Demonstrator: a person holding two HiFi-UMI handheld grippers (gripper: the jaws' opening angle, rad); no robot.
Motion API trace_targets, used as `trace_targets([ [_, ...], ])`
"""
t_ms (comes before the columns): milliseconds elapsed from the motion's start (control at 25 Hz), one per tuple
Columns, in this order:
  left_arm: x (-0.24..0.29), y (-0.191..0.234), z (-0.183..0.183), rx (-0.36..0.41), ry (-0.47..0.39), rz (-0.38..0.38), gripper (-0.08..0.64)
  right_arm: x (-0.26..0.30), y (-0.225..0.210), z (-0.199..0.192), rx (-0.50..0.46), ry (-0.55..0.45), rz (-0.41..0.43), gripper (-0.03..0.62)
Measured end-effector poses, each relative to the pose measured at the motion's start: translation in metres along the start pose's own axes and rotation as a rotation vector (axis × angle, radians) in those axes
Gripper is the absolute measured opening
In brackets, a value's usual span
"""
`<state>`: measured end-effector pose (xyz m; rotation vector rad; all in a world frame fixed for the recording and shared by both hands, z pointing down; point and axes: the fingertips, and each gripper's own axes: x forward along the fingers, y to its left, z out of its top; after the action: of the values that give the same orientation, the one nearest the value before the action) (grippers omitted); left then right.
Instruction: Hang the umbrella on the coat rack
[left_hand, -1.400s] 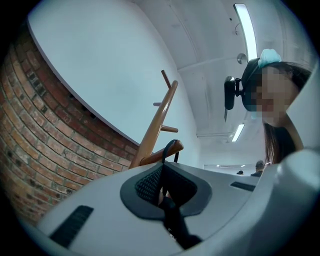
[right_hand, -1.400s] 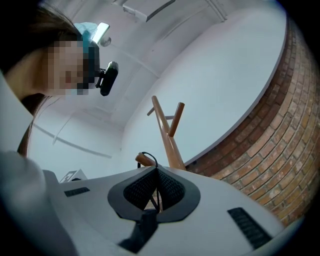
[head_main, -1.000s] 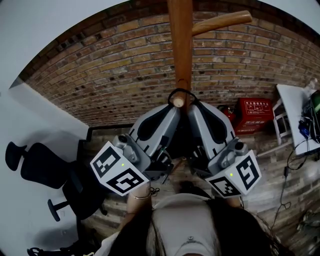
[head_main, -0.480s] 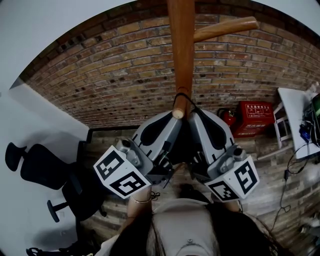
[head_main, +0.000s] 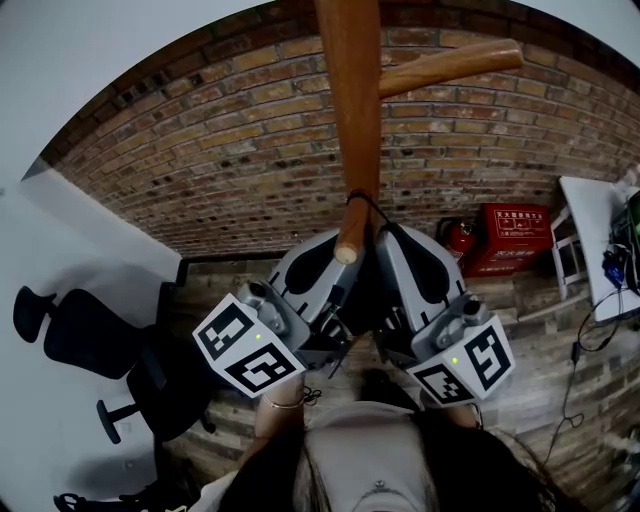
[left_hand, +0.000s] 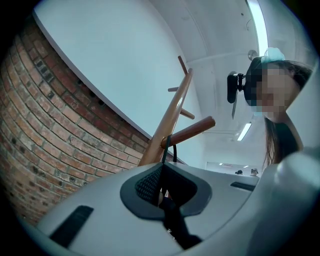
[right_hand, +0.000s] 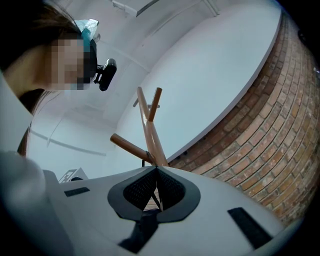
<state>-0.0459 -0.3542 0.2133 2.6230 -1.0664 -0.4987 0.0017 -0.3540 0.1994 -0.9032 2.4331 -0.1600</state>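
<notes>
Pinching umbrella strap (left_hand: 165, 150) w/ L gripper (left_hand: 161, 175) + R gripper (right_hand: 156, 175), both clamped tight; looped over peg (left_hand: 189, 131) of coat rack (head_main: 350, 110).

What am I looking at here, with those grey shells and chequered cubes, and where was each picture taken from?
There is no robot here. A person holds a hand-held claw in each hand, and the chequered cubes are parts of those claws. The head view comes from a camera on the person's head, looking down past both claws. The left and right gripper views come from a camera riding on each claw, looking along its two jaws.

The left claw and the right claw are both shut on a thin black strap. The strap is looped over a short peg of the wooden coat rack. It presumably belongs to the umbrella, which hardly shows behind the claws.

There is no table. On the floor beyond are a black office chair and a red box.
</notes>
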Motion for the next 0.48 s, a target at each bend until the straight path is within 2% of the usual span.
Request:
trace_targets([
  [280,0.0005,0.0049,-0.0035,0.013,0.005,0.014,0.011,0.0024,0.0001,-0.0053,0.025,0.014,0.026,0.037],
  [480,0.0001,0.0051,-0.0036,0.024,0.000,0.016,0.012,0.0026,0.0024,-0.0076,0.006,0.020,0.034,0.037],
])
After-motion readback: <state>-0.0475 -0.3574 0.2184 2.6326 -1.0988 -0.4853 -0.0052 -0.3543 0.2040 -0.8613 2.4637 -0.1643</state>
